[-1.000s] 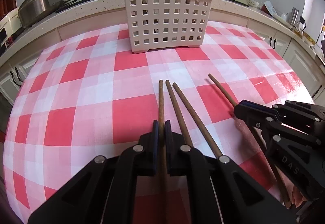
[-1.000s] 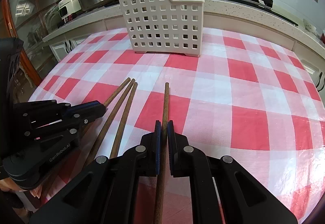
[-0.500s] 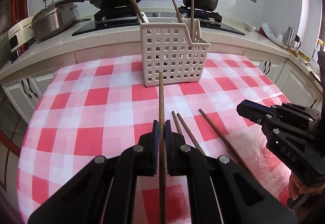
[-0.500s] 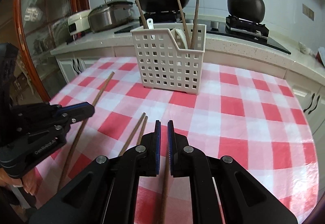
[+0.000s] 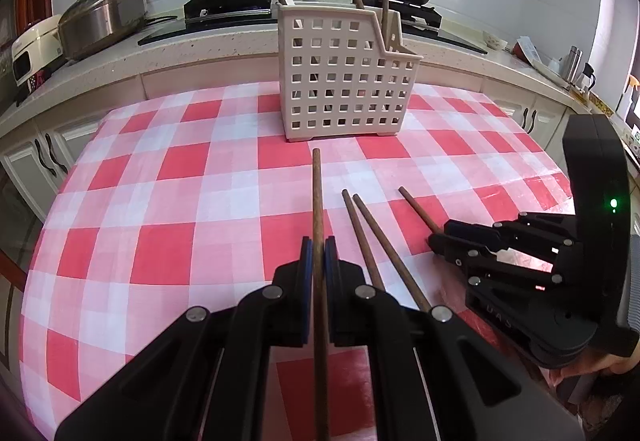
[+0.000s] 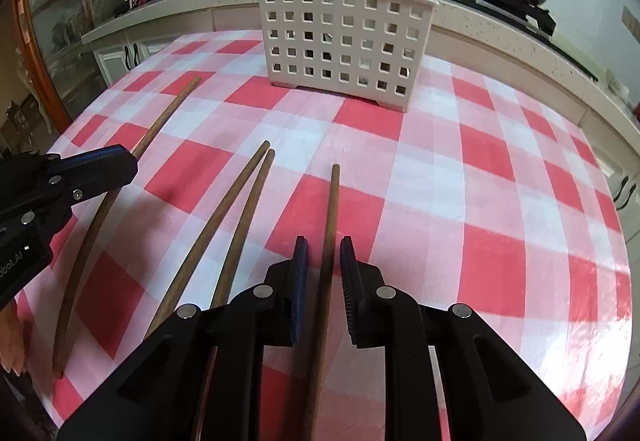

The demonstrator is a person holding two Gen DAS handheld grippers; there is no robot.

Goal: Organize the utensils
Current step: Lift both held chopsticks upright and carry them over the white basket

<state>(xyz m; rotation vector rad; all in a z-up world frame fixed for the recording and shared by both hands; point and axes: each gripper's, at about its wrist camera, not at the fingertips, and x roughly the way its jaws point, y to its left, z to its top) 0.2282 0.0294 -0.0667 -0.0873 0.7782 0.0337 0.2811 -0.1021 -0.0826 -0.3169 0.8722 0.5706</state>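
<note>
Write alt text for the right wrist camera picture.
The right gripper, jaws slightly apart, straddles a brown wooden chopstick lying on a red-and-white checked tablecloth. Beyond stands a white perforated plastic utensil basket.

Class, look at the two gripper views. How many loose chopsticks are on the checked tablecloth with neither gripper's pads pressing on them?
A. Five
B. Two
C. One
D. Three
D. A pair of chopsticks lies side by side, and a third chopstick lies between the right gripper's parted pads with gaps on both sides; only the left gripper clamps a chopstick.
</note>
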